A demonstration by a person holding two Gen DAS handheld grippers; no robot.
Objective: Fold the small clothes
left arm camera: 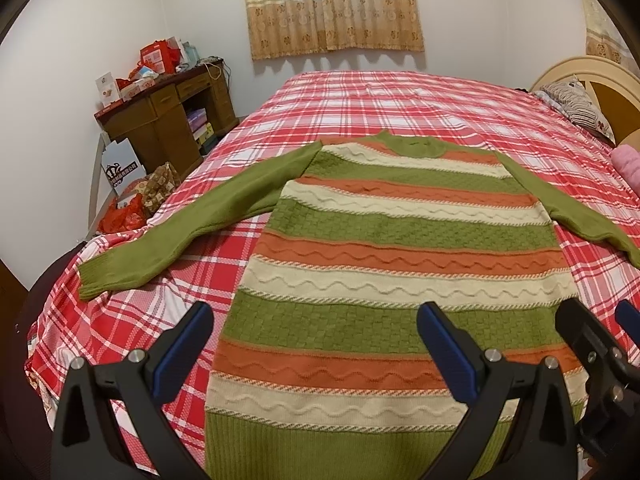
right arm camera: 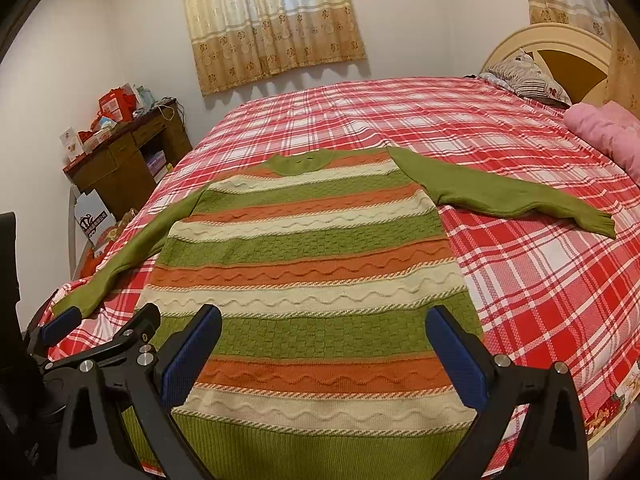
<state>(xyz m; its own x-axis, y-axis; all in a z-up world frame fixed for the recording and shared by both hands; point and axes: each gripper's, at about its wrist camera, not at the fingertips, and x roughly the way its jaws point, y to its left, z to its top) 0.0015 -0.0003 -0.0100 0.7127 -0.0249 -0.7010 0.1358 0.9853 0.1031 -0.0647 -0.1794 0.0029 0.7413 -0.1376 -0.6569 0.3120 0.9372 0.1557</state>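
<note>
While the green, orange and cream striped knit sweater [left arm camera: 384, 264] lies flat on the red plaid bedspread [left arm camera: 360, 104], both the left gripper [left arm camera: 316, 344] and right gripper [right arm camera: 324, 340] hover spread-jawed above its hem, where a one-layer pinch could skew the fold.

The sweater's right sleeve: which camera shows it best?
The right wrist view: the right sleeve lies stretched out on the bedspread, visible from shoulder to cuff. In the left wrist view it runs off the picture's edge, cuff unseen.
</note>
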